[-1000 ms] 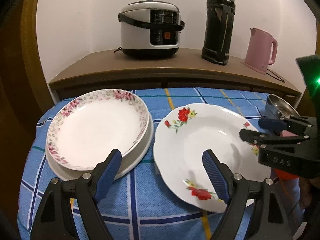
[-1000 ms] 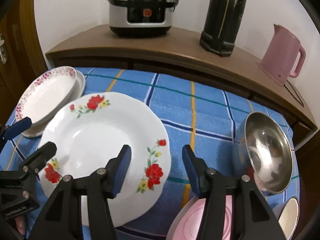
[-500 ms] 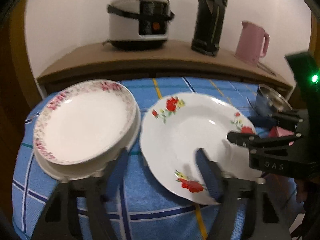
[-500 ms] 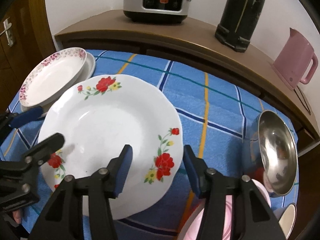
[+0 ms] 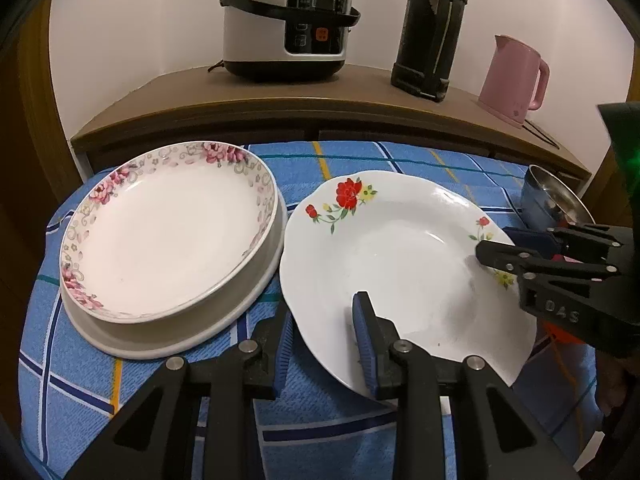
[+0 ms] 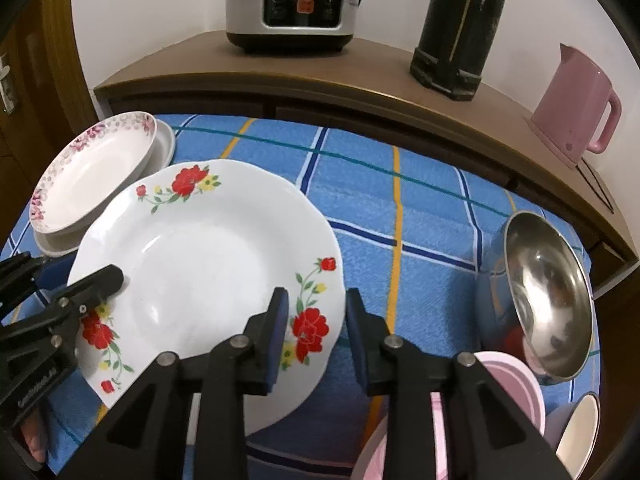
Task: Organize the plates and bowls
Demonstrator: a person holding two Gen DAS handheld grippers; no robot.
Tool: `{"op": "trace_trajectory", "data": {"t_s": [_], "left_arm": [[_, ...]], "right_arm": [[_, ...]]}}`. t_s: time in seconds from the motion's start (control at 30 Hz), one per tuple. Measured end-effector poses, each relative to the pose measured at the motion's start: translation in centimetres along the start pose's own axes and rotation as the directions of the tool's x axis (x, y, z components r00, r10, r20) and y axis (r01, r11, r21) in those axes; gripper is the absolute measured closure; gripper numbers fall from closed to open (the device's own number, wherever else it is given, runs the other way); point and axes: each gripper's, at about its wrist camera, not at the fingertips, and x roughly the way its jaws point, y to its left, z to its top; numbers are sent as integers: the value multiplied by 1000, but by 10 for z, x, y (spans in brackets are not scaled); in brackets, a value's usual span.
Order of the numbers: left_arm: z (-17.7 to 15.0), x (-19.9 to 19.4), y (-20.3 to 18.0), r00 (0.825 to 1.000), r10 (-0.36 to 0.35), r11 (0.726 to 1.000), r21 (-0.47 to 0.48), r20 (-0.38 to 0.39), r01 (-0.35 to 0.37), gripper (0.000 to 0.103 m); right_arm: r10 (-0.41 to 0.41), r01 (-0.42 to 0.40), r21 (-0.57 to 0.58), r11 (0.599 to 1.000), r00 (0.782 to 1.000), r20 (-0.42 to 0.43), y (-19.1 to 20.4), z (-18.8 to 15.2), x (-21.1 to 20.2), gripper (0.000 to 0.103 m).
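Observation:
A white plate with red flowers (image 5: pixel 400 248) (image 6: pixel 208 248) lies in the middle of the blue checked cloth (image 6: pixel 400 208). My left gripper (image 5: pixel 324 340) straddles the plate's near-left rim. Its jaws are closing, one pad on top and one below the edge. My right gripper (image 6: pixel 316 316) does the same on the plate's right rim, jaws closing, rim between the pads. To the left, a pink-flowered plate (image 5: pixel 168 232) rests on a plain white plate (image 5: pixel 180 344). A steel bowl (image 6: pixel 548 296) leans at the right.
A pink bowl (image 6: pixel 516 380) and a small white bowl (image 6: pixel 580 440) sit near the right front corner. Behind the table, a wooden shelf (image 5: pixel 320 100) carries a rice cooker (image 5: pixel 288 24), a black thermos (image 5: pixel 432 28) and a pink kettle (image 5: pixel 516 76).
The left jaws have narrowed from wide apart onto the flowered plate's rim. The right jaws have also narrowed around the opposite rim. Both hands stayed roughly in place.

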Motion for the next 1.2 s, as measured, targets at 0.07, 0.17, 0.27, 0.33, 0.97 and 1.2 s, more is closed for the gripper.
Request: {"op": "trace_trajectory", "data": {"t_s": [0.07, 0.17, 0.27, 0.33, 0.97, 1.2], "left_arm": [[0, 0, 0, 1000, -1, 1000, 0, 0, 1, 72], [1, 2, -2, 1000, 7, 1000, 3, -6, -7, 71], [1, 4, -3, 1000, 13, 1000, 6, -15, -13, 71], [1, 3, -2, 1000, 19, 1000, 1, -11, -19, 71], [-4, -24, 13, 989, -1, 997, -78, 145, 12, 71], [-4, -32, 16, 980, 27, 995, -100, 198, -7, 71]], "right_arm": [[-11, 11, -8, 1000, 1000, -2, 1, 0, 1, 67], [-19, 19, -18, 1000, 1000, -5, 6, 0, 1, 61], [-17, 17, -6, 1000, 1000, 1, 5, 1, 1, 61], [-4, 4, 17, 1000, 1000, 12, 0, 0, -1, 75], [84, -99, 65, 993, 977, 198, -5, -9, -32, 83], [85, -101, 53, 993, 966, 244, 2, -8, -38, 83]]}}
